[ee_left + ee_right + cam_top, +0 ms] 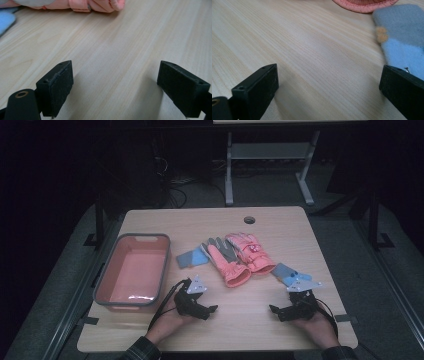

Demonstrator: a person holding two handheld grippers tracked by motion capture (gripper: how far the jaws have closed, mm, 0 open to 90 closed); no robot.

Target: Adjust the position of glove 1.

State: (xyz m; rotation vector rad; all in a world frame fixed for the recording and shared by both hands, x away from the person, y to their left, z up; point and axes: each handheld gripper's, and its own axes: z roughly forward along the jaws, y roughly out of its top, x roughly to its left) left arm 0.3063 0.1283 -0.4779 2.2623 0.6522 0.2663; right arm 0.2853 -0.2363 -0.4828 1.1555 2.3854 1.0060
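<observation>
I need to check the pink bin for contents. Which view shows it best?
The high view: the pink bin sits whole at the table's left, its inside visible with nothing seen in it. The two gripper views look along the tabletop toward the gloves instead.

The gloves [240, 255] are showing salmon pink with grey palms; the socks [287, 274] are showing light blue and grey; the bin [131, 270] is showing pink, grey-rimmed; the table [250, 320] is showing pale woodgrain.

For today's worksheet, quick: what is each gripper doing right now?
Left gripper: open, holding nothing, over bare table.
Right gripper: open, holding nothing, beside a blue glove.
</observation>
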